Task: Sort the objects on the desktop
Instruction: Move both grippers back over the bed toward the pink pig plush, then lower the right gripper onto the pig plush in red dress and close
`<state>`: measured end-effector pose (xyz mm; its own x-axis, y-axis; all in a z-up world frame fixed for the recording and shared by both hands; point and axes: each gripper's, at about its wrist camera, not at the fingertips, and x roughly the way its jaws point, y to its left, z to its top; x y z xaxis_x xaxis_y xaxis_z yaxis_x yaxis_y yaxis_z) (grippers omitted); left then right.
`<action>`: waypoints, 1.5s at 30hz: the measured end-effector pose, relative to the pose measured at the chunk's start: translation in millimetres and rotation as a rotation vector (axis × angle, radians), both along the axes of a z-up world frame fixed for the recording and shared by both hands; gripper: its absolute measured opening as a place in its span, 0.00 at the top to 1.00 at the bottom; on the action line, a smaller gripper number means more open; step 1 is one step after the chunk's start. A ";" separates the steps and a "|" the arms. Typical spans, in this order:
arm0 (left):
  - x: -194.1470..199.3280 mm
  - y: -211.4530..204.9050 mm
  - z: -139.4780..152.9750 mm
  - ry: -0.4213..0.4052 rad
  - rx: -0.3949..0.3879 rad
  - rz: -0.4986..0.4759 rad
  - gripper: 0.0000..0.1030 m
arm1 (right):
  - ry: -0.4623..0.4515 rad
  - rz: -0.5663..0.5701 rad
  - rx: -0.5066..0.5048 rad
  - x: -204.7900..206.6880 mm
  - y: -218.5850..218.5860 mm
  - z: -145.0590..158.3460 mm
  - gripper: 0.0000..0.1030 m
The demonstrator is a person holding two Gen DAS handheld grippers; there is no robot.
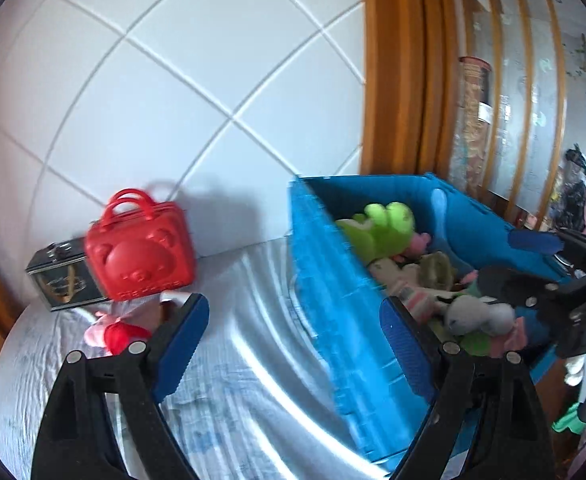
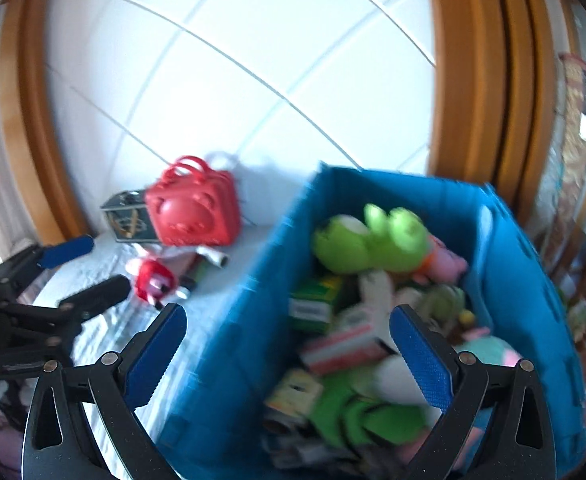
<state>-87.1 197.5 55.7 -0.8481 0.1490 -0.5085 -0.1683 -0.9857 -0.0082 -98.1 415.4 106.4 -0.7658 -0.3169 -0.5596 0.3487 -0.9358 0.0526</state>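
A blue bin (image 1: 333, 288) (image 2: 245, 300) stands on the cloth-covered table, packed with toys. A green frog plush (image 1: 381, 228) (image 2: 373, 240) lies on top, with a white plush (image 1: 477, 314) nearer. Left of the bin stand a red bear-faced bag (image 1: 141, 256) (image 2: 195, 210) and a dark tin box (image 1: 59, 280) (image 2: 127, 216). A small red and pink toy (image 1: 113, 332) (image 2: 153, 280) lies in front of them. My left gripper (image 1: 293, 344) (image 2: 81, 272) is open, nothing in it, at the bin's left wall. My right gripper (image 2: 289, 360) (image 1: 521, 260) hangs open over the bin.
A white tiled wall (image 1: 173, 100) rises behind the table. An orange wooden door frame (image 1: 397, 80) (image 2: 473, 80) stands at the right, with cluttered shelves beyond it. A pale wrinkled cloth (image 1: 233, 360) covers the table. Both views are motion-blurred.
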 end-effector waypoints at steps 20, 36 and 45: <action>28.7 -245.2 -74.9 -0.114 0.026 0.254 0.15 | -0.049 0.169 -0.002 4.3 -242.1 -60.7 0.00; -17.0 -357.3 -150.8 -0.228 0.022 0.330 0.15 | -0.211 0.123 0.034 -66.7 -344.7 -155.2 0.00; -83.4 -411.2 -204.0 -0.303 0.036 0.359 0.15 | -0.274 0.067 0.050 -132.8 -386.7 -208.6 0.00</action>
<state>-170.5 -213.7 -148.3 -0.6634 -0.1045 -0.7410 0.1985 -0.9793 -0.0395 -230.9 28.7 -102.2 -0.5625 -0.3284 -0.7588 0.3889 -0.9150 0.1077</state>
